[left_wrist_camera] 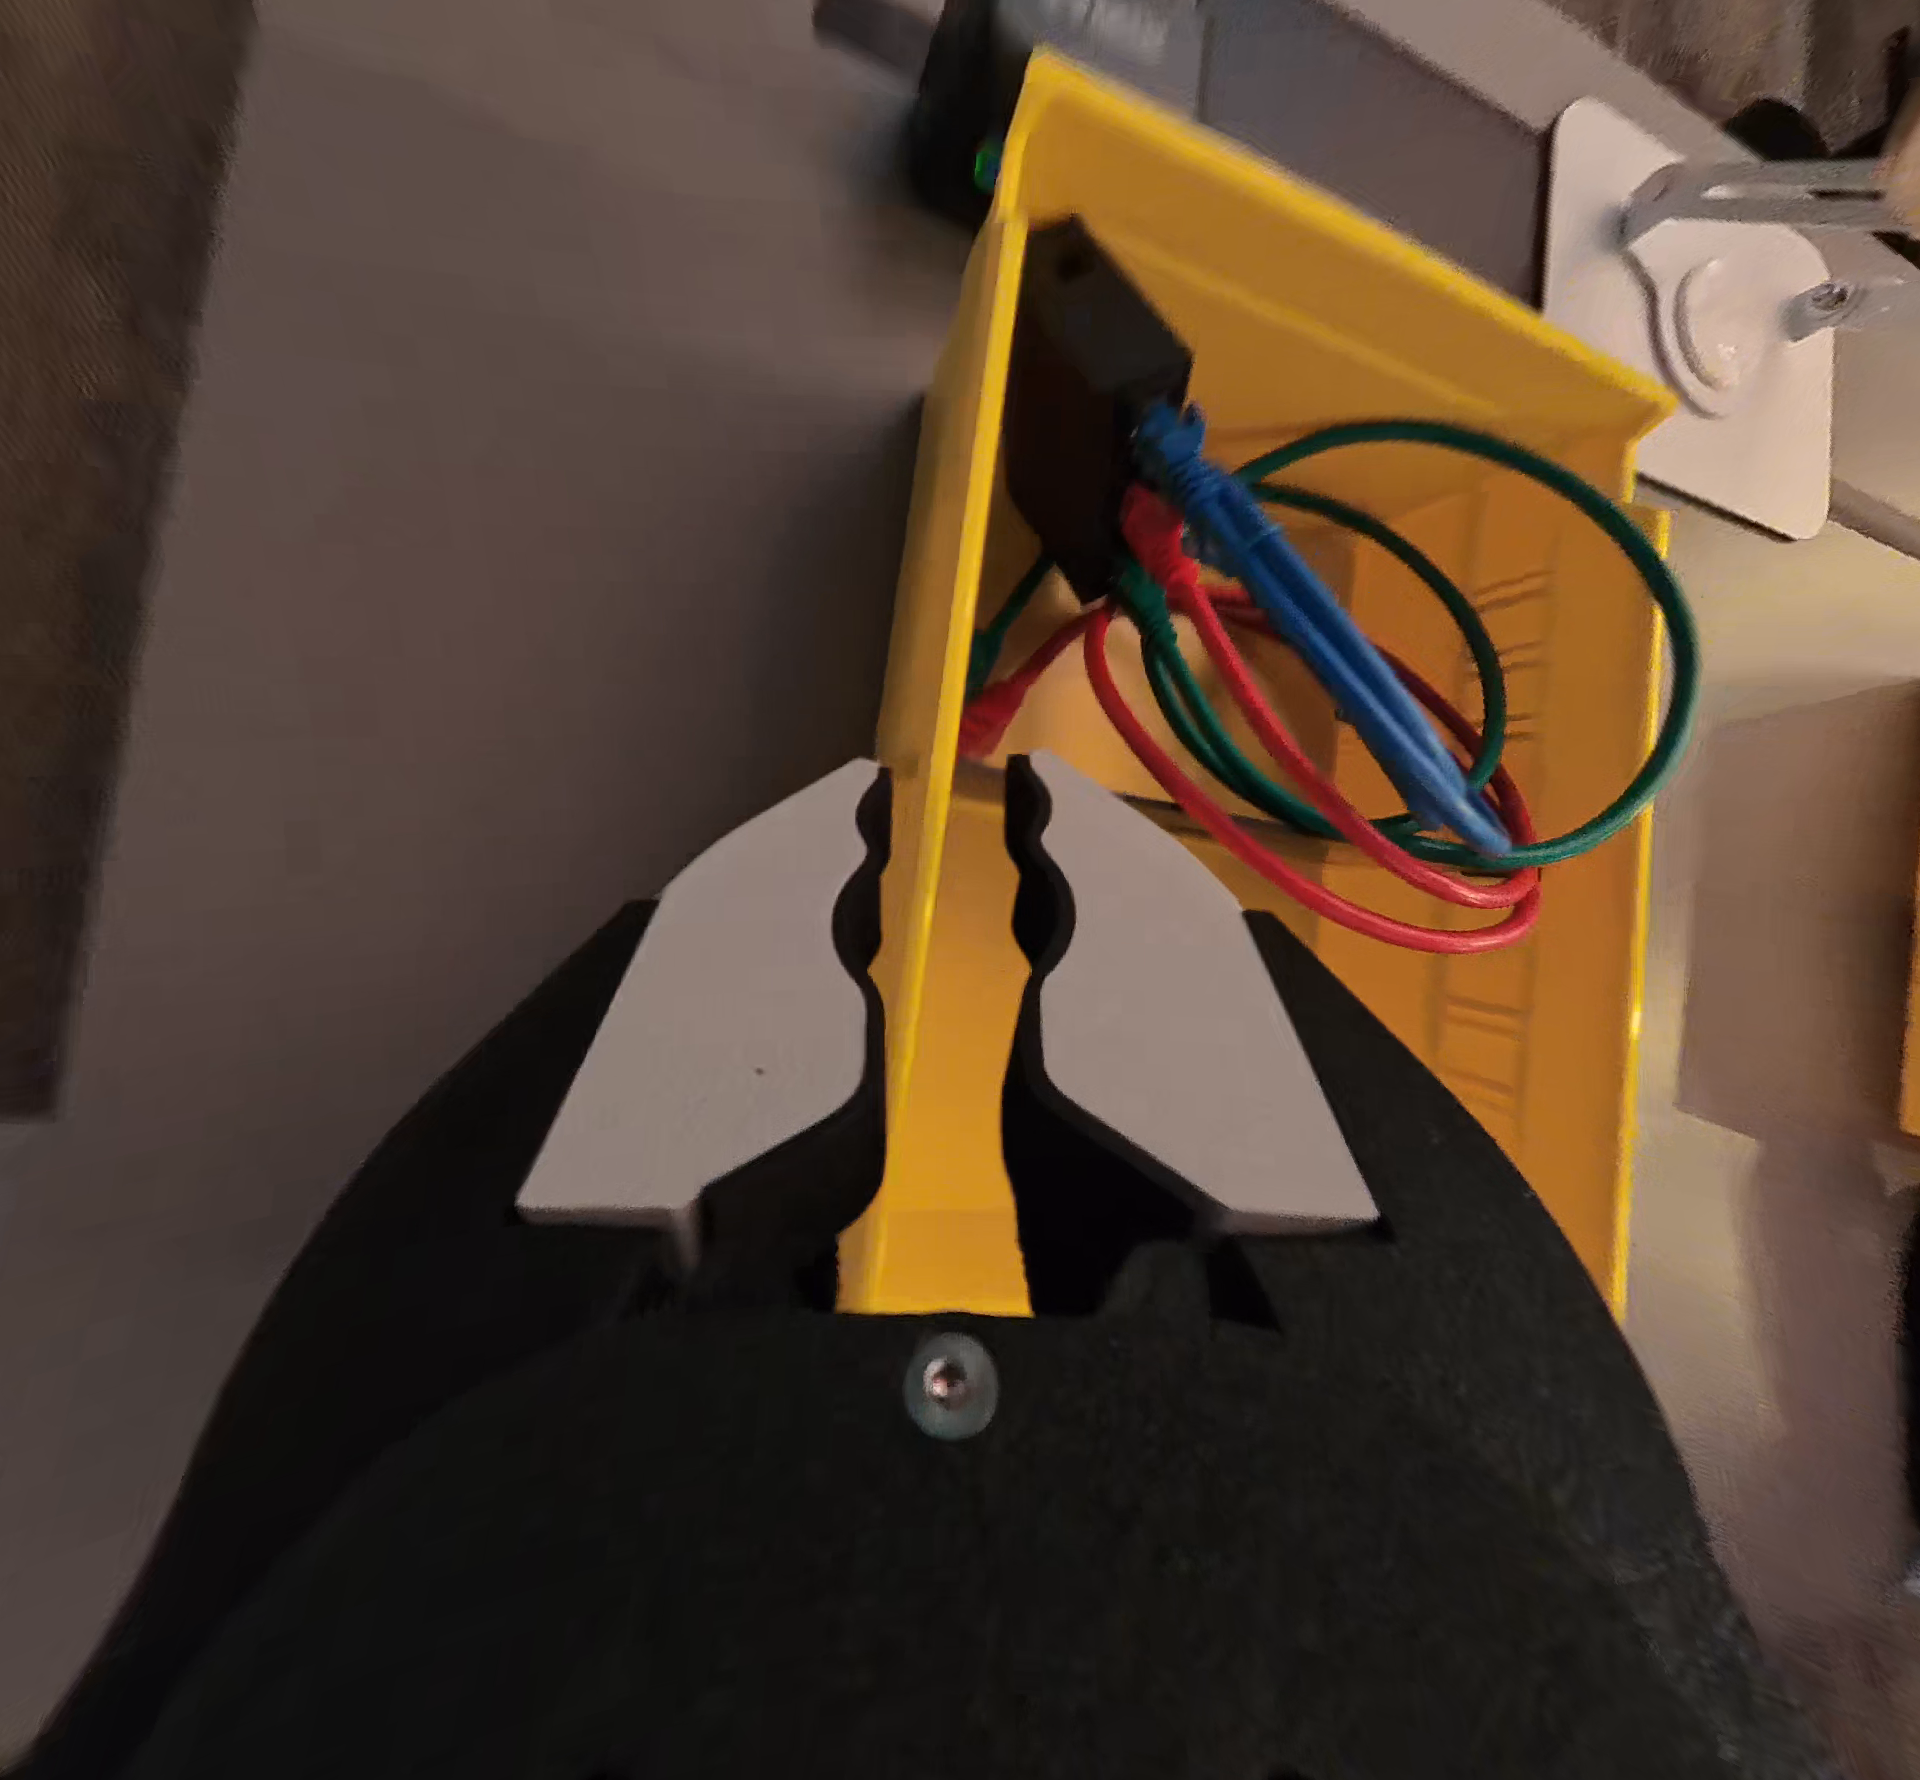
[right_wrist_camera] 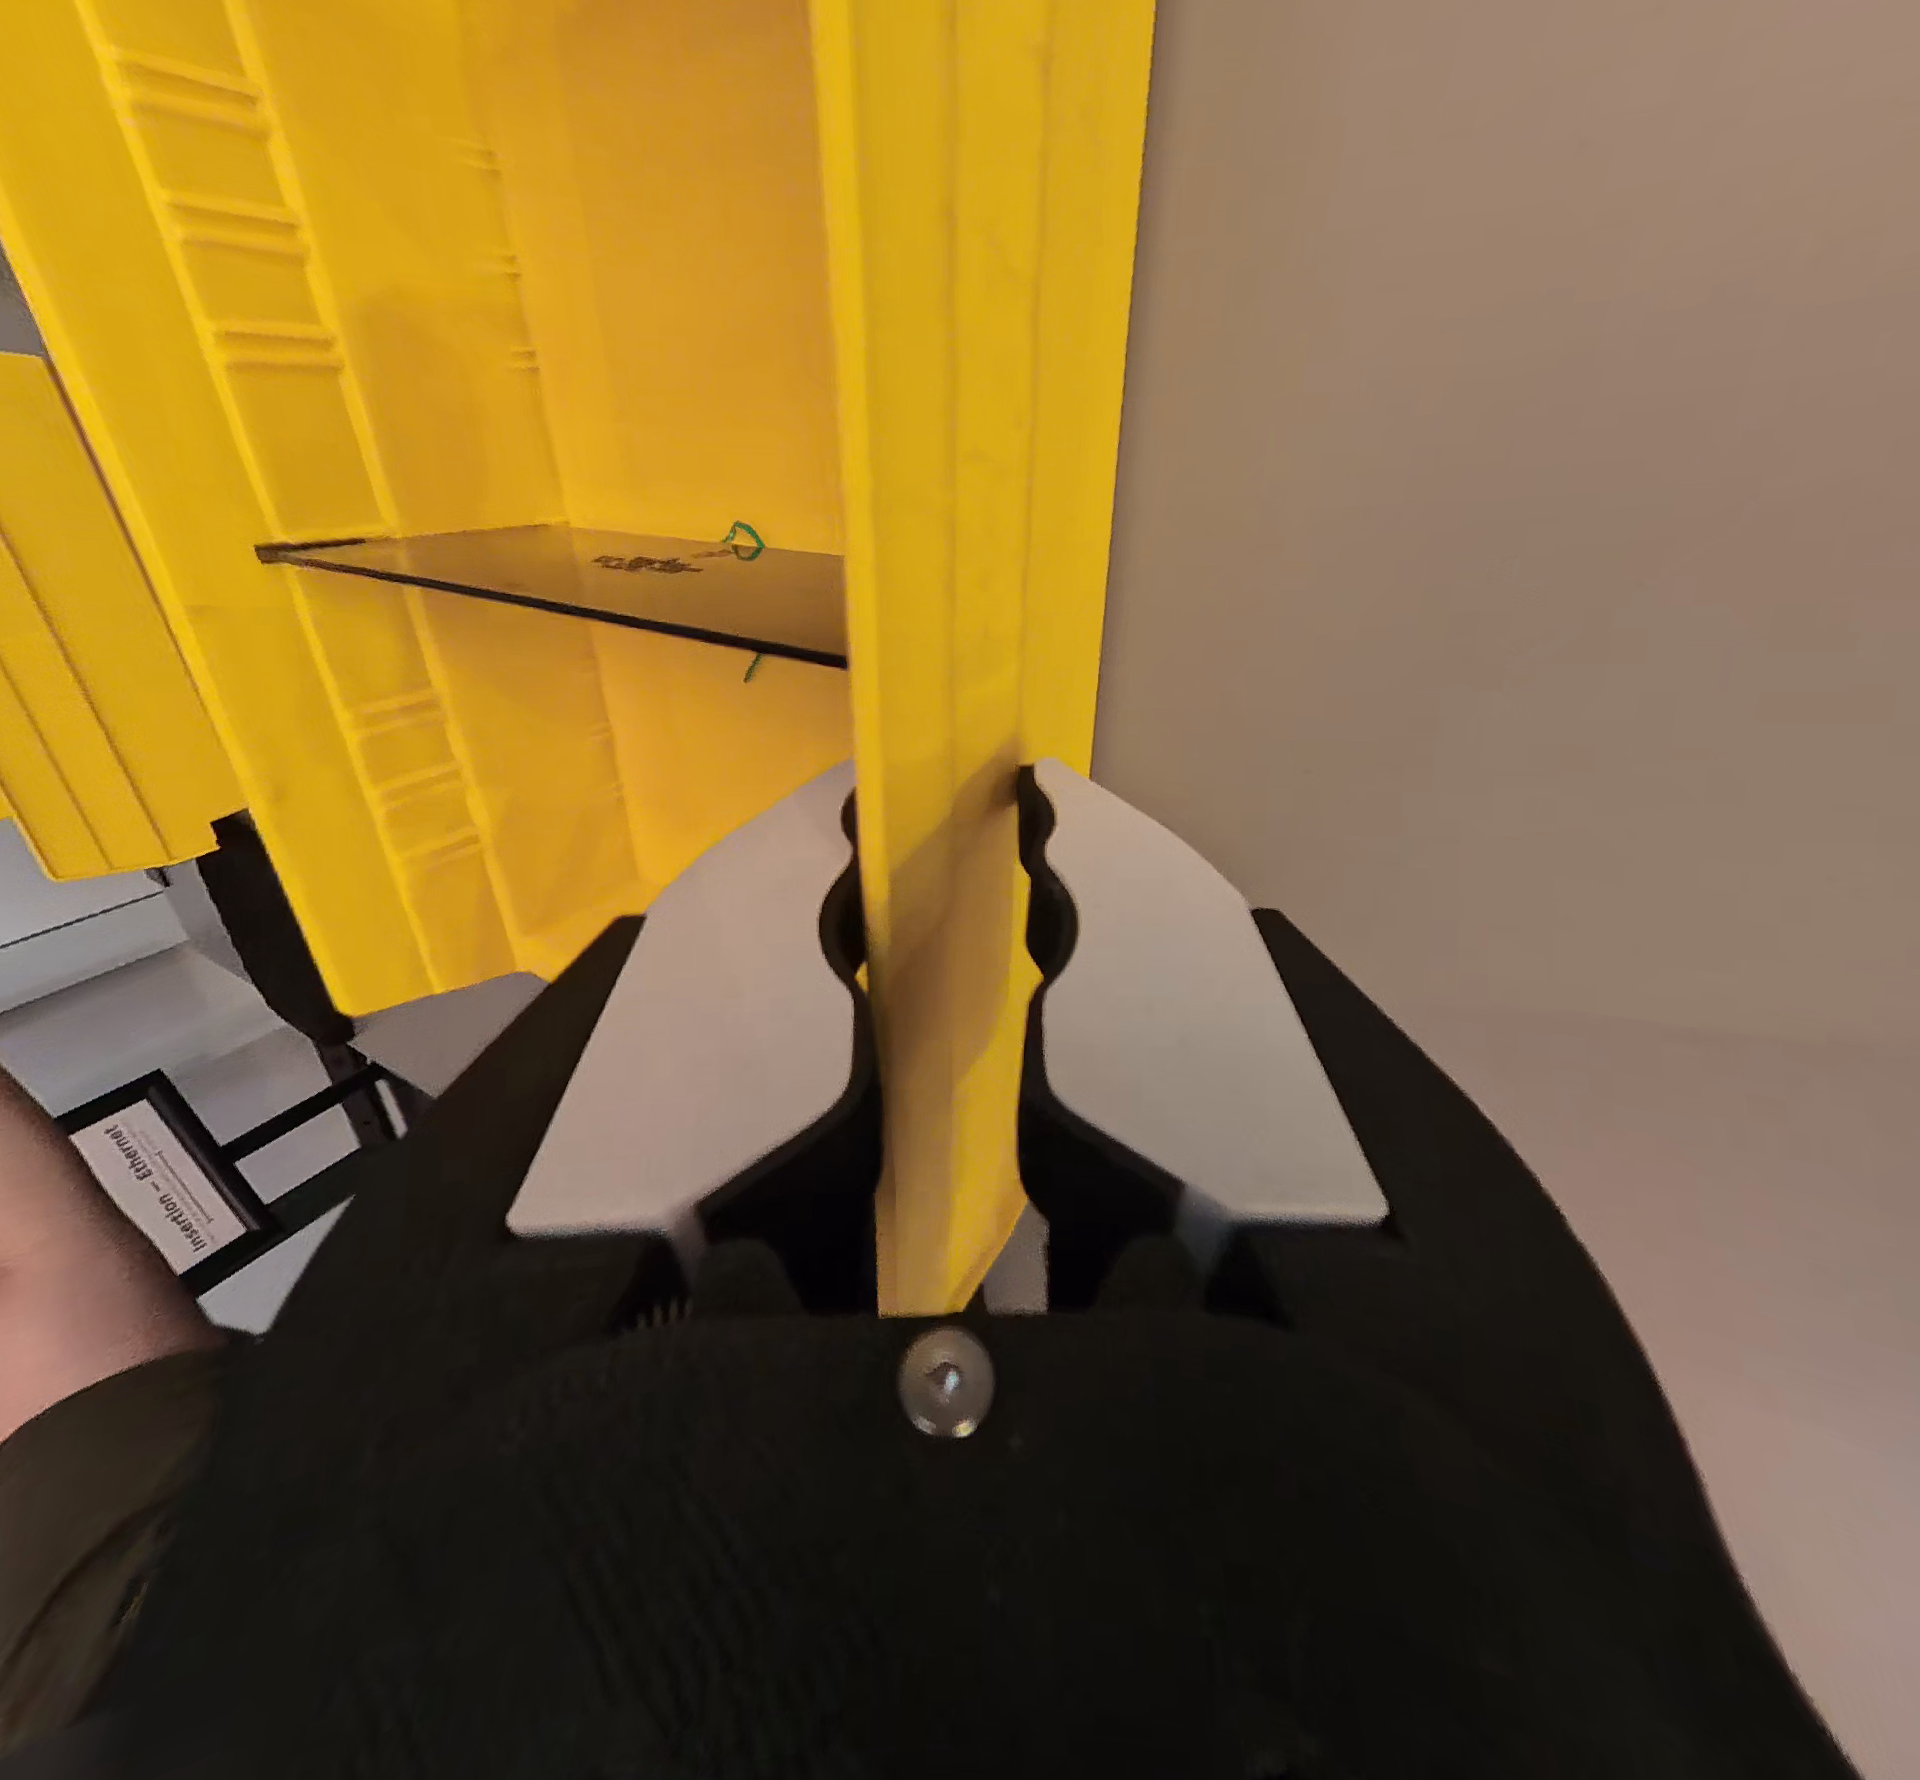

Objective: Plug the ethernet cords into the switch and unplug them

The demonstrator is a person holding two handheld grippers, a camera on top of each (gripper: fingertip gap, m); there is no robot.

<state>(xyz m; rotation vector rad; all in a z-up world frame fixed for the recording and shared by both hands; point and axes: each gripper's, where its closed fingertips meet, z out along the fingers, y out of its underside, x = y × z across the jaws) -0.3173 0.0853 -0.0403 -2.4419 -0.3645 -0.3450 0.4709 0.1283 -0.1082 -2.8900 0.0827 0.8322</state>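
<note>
Nearest the lens, left gripper (left_wrist_camera: 948, 774): fingers pinching a side wall of the yellow bin (left_wrist_camera: 1538, 951). Right gripper (right_wrist_camera: 940, 780): fingers clamped on another wall of the same bin (right_wrist_camera: 966, 380). Inside, black switch (left_wrist_camera: 1091, 400) against the left-held wall, seen edge-on in the right wrist view (right_wrist_camera: 623, 577). Blue cord (left_wrist_camera: 1299, 608), red cord (left_wrist_camera: 1226, 795) and green cord (left_wrist_camera: 1621, 587) at its ports, looped on the bin floor. Farthest, pale counter (left_wrist_camera: 520, 483)

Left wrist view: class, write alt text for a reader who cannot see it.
The left gripper clamps the side wall of a yellow bin. Inside it, blue, red and green ethernet cords loop from a black switch.
</note>
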